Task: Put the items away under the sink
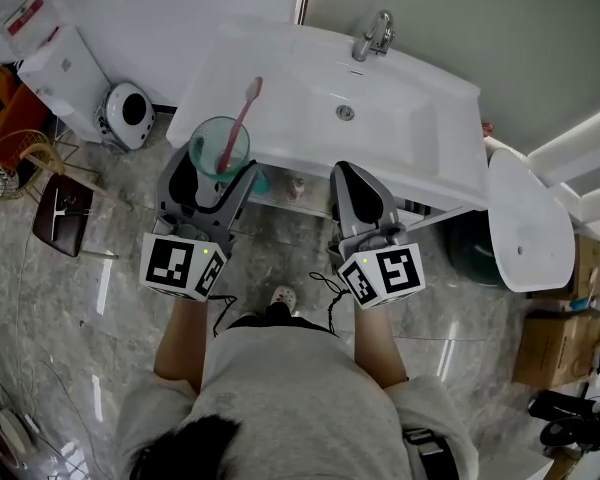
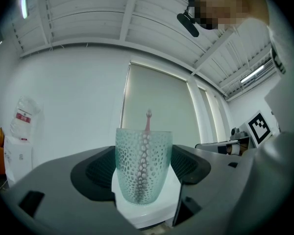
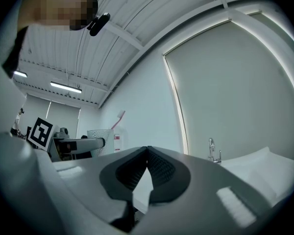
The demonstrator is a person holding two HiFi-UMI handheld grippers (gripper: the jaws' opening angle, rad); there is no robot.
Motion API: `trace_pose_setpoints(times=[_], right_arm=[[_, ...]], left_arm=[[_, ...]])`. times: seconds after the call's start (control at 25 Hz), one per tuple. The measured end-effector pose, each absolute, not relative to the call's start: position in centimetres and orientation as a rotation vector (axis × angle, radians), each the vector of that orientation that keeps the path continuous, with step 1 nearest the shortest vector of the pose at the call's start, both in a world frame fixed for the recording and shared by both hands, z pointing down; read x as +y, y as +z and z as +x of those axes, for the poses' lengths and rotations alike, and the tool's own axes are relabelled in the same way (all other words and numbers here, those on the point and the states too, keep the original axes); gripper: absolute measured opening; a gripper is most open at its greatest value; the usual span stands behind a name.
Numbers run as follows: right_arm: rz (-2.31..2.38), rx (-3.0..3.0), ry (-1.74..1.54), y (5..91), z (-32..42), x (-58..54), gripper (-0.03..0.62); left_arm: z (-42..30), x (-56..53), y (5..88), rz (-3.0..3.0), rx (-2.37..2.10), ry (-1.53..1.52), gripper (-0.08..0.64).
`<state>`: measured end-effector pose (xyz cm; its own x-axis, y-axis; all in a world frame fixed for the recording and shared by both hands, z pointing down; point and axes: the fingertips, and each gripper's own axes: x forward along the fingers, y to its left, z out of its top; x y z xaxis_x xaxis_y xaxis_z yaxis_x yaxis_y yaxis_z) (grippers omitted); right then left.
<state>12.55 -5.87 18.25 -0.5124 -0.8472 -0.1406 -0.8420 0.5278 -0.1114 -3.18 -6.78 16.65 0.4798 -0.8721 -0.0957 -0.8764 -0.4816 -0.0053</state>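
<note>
A translucent teal cup (image 1: 218, 146) with a dimpled wall holds a pink toothbrush (image 1: 240, 120) that leans up to the right. My left gripper (image 1: 220, 166) is shut on the cup, at the front left edge of the white sink (image 1: 400, 133). In the left gripper view the cup (image 2: 143, 164) stands upright between the jaws, with the toothbrush (image 2: 148, 119) poking above its rim. My right gripper (image 1: 352, 180) is shut with nothing in it, at the sink's front edge. In the right gripper view the jaws (image 3: 147, 153) meet at their tips, and the cup (image 3: 100, 136) shows to the left.
A faucet (image 1: 373, 36) stands at the back of the sink. Small items (image 1: 296, 186) show on a shelf under the sink. A white toilet lid (image 1: 525, 218) is on the right, a white round device (image 1: 127, 114) and a brown stool (image 1: 65, 213) on the left. The floor is marble tile.
</note>
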Motion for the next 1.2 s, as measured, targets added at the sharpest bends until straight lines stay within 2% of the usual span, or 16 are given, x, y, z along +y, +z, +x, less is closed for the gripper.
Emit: trace_pose_setpoints(times=[1.2], right_arm=[[-1.626, 2.510, -0.055, 19.2, 9.7, 3.2, 0.011]], left_arm=[[-6.9, 1.0, 17.3, -2.763, 1.447, 0.170, 0.345]])
